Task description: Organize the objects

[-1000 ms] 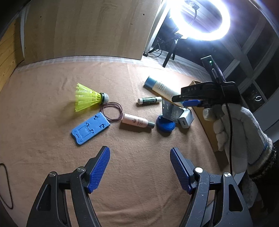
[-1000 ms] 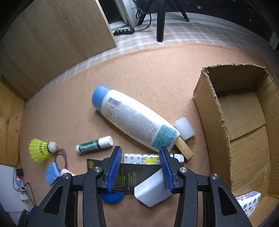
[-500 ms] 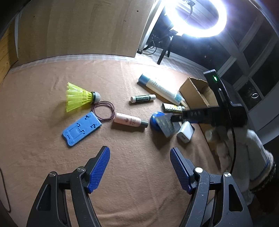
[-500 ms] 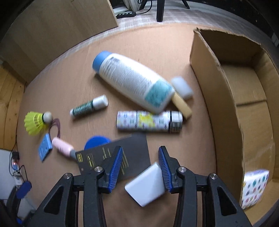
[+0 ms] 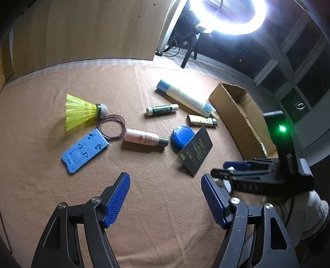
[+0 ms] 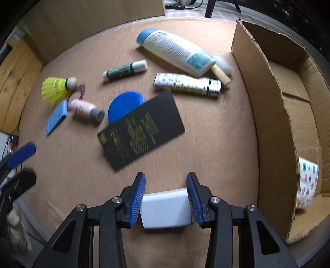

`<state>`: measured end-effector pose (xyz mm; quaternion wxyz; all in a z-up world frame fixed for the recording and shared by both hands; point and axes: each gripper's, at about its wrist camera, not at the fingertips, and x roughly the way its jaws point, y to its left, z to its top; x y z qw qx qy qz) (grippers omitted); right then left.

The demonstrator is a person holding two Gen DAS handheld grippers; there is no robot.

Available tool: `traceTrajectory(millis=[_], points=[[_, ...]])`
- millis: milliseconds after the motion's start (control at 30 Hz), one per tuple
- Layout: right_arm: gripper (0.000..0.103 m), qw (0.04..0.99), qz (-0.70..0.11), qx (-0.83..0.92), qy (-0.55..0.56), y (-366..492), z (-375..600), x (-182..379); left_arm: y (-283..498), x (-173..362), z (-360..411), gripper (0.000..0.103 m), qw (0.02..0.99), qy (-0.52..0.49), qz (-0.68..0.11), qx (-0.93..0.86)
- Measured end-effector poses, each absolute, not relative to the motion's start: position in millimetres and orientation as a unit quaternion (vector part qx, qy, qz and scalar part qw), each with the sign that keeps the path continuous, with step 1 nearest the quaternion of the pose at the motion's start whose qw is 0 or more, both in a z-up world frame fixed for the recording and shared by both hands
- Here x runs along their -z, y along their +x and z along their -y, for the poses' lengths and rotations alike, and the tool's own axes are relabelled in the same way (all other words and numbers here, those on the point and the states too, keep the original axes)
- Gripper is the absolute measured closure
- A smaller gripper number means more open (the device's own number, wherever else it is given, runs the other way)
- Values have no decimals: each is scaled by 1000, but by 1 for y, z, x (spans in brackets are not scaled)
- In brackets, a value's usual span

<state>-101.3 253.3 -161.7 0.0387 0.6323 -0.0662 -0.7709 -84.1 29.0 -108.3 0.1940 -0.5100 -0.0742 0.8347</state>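
My right gripper is shut on a white charger block, held above the cloth in front of the black card. The cardboard box stands to its right with a patterned packet inside. My left gripper is open and empty over bare cloth. Ahead of it lie the black card, blue lid, pink bottle, blue phone stand, yellow shuttlecock, and white lotion bottle. The right gripper shows at the right of the left wrist view.
A green-labelled tube, a patterned lighter, a wooden stick and a rubber band also lie on the tan cloth. A wooden board stands behind. A ring light glares at the back right.
My right gripper has pulled back toward me with the white charger block, away from the black card, which now lies against the blue lid. The left gripper stayed open.
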Motion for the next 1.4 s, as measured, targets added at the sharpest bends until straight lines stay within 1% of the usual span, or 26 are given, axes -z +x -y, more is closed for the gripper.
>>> traceTrajectory(millis=[67,267,300,400,433,667,933,1000,1067,1300,1400], points=[[65,44,64,770,634,-96,-254,161,-85,112,-34,28,196,-514,67,-833],[63,52,104,793,598,-104,-274,141,-88,125,-51,28,205,-525,52,-824],[62,53,109,799,589,-108,-278,136,-88,126,-54,28,206,-527,50,-823],[52,55,117,812,570,-121,-285,129,-90,131,-63,28,212,-531,51,-819],[50,60,121,814,565,-121,-287,126,-91,132,-65,28,212,-533,52,-818],[50,92,137,810,562,-152,-284,131,-99,138,-83,29,215,-539,62,-812],[50,105,110,799,582,-169,-273,150,-109,149,-97,29,218,-552,93,-799],[50,107,109,796,585,-171,-273,153,-110,151,-99,30,218,-555,99,-797],[50,113,108,793,588,-172,-274,155,-112,154,-102,34,217,-558,106,-794],[50,129,104,785,597,-175,-274,161,-116,162,-108,36,211,-563,126,-789],[50,140,106,779,602,-175,-274,163,-117,163,-112,40,208,-563,128,-789]])
